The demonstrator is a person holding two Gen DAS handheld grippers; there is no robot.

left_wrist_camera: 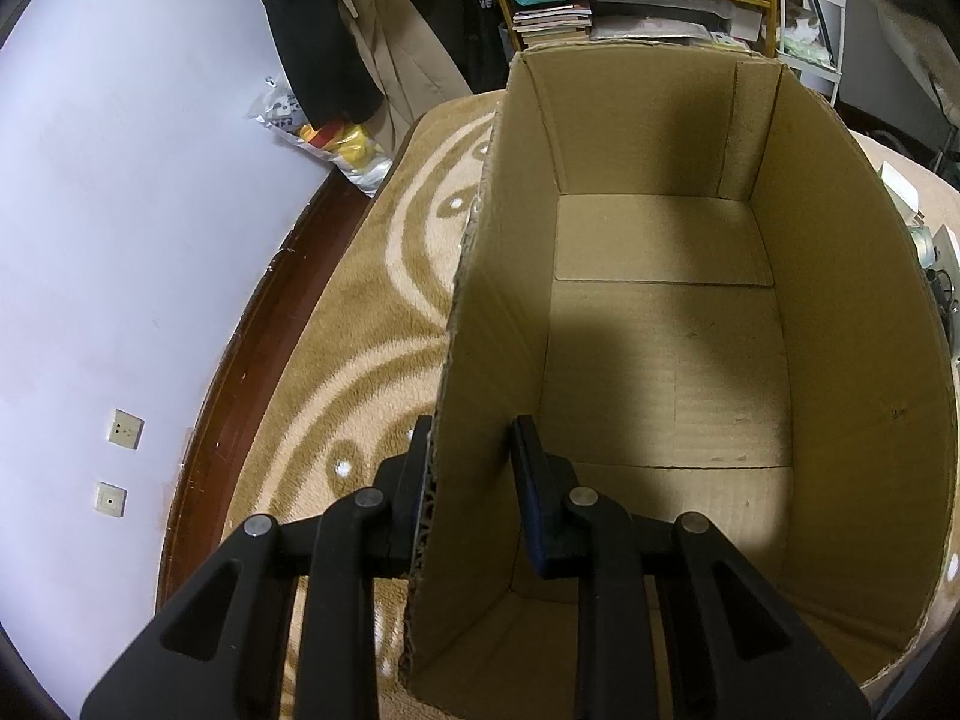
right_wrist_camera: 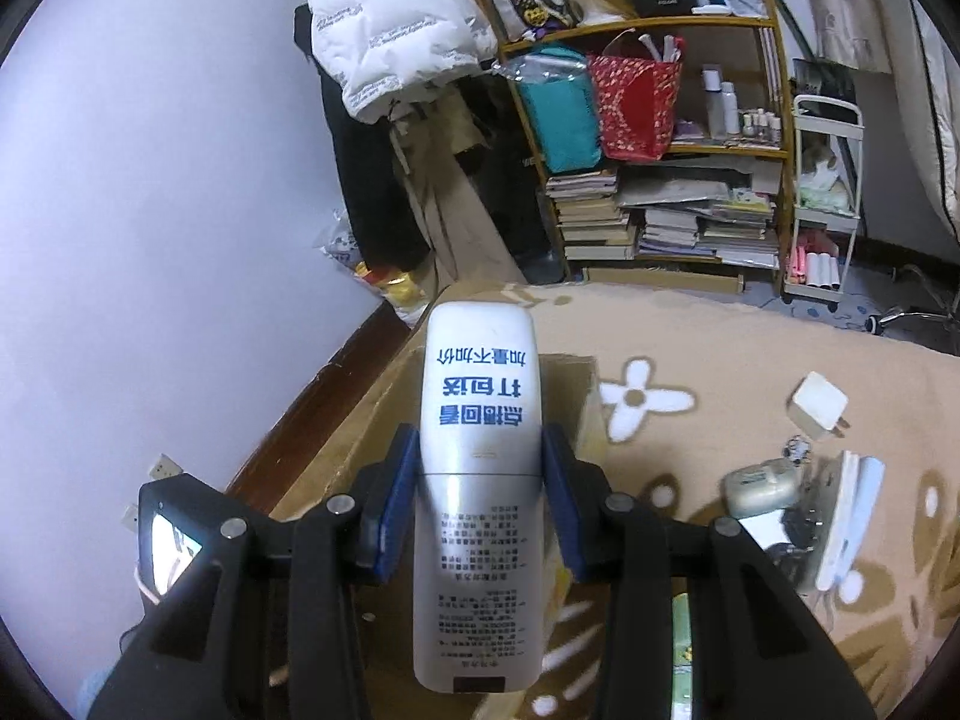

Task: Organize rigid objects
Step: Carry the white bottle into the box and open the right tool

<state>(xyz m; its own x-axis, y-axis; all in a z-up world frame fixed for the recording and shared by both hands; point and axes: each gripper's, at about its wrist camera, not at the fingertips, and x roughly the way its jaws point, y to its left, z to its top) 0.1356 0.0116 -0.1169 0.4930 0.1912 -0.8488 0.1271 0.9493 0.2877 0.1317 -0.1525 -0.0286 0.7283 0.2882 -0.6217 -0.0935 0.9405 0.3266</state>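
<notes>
An open cardboard box (left_wrist_camera: 660, 360) stands on a beige patterned carpet (left_wrist_camera: 372, 312), with nothing inside it. My left gripper (left_wrist_camera: 474, 438) is open and straddles the box's left wall. Its outer finger (left_wrist_camera: 417, 468) touches the wall's outside, and the inner one stands inside the box with a gap. My right gripper (right_wrist_camera: 480, 450) is shut on a white bottle (right_wrist_camera: 480, 396) with blue print. It holds the bottle lengthwise above the box (right_wrist_camera: 360, 420), whose edge shows beneath.
A white plug adapter (right_wrist_camera: 819, 405), a pale earbud case (right_wrist_camera: 759, 489) and a flat white item (right_wrist_camera: 852, 510) lie on the carpet (right_wrist_camera: 690, 348) to the right. A cluttered bookshelf (right_wrist_camera: 648, 192), a white cart (right_wrist_camera: 822, 198) and hanging coats (right_wrist_camera: 384, 30) stand behind. The wall (left_wrist_camera: 120, 210) is on the left.
</notes>
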